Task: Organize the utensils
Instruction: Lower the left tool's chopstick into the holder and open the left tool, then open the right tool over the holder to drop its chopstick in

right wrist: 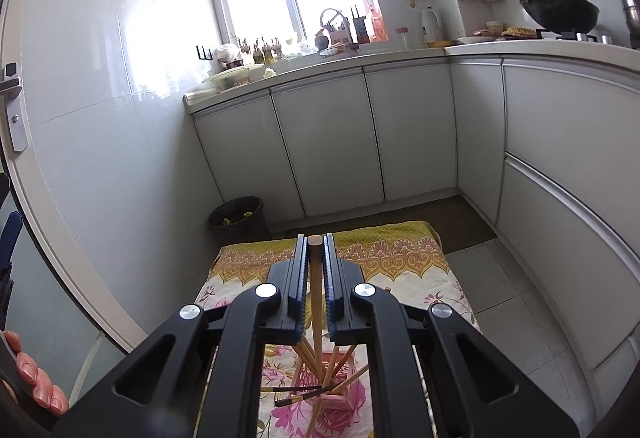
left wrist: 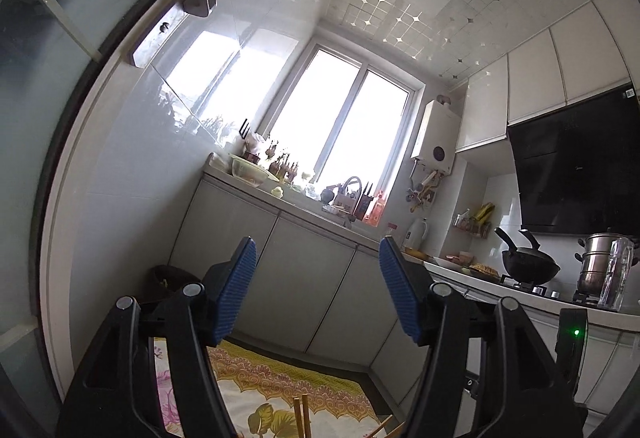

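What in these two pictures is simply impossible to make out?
- Right view: the pink holder under the chopsticks is mostly hidden by the right gripper, so its shape is unclear.
- Right view: the lower end of the held chopstick is lost among the other sticks.
- Left view: only chopstick tips show; the bottom edge cuts them off.
- Left view: windowsill items are too small and backlit.
- Right view: the bin's contents are too dark.

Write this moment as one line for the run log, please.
left gripper: open, empty | right gripper: shut on chopstick | holder: pink, on floral cloth, several chopsticks inside
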`<state>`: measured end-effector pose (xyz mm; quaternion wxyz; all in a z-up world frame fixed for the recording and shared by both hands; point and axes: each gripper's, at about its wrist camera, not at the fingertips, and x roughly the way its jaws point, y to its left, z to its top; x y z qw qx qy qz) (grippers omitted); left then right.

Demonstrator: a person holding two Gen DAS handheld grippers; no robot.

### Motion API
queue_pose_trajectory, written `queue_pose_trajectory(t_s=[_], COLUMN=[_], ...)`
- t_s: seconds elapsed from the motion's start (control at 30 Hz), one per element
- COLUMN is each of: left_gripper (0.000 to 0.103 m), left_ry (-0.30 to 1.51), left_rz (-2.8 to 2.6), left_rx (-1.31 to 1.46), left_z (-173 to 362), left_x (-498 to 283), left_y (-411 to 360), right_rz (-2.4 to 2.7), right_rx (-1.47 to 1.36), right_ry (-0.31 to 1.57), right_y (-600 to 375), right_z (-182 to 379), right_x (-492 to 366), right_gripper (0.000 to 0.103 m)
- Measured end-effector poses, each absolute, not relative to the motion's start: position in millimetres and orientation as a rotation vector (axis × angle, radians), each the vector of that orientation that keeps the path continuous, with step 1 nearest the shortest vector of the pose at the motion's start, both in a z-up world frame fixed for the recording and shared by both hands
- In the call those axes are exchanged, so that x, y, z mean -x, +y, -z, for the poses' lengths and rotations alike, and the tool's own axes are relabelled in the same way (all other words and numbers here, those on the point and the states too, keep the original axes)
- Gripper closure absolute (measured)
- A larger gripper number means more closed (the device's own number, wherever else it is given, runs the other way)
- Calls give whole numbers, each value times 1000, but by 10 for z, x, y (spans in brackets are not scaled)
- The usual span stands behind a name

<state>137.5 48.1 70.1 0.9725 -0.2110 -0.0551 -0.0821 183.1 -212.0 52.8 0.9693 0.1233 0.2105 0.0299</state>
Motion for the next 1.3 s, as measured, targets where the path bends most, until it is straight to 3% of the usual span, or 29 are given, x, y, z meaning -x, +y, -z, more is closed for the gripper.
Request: queue_pose_trajectory(t_s=[0.9,1.0,1.07,1.3], left_gripper=[43,40,39,39], left_ry=[-74,-68,-68,-63], left_rz=[138,135,134,137], left_rx=[417,420,420,418], left_z=[-552,-539,-543,-570], left_x=[-1342,-1349,-1347,-1334], left_y=[670,703,711,724], right_rz=[-8,-5,-9,-23], right_rx=[-169,-179,-189,-209], right_ry=[474,482,479,445], right_y=[-1862,-1850,-1852,-1823], right_z=[-260,-223,-220,-348], right_x=[-1997,-2020,-2006,-1899], right_gripper=[94,90,75,68])
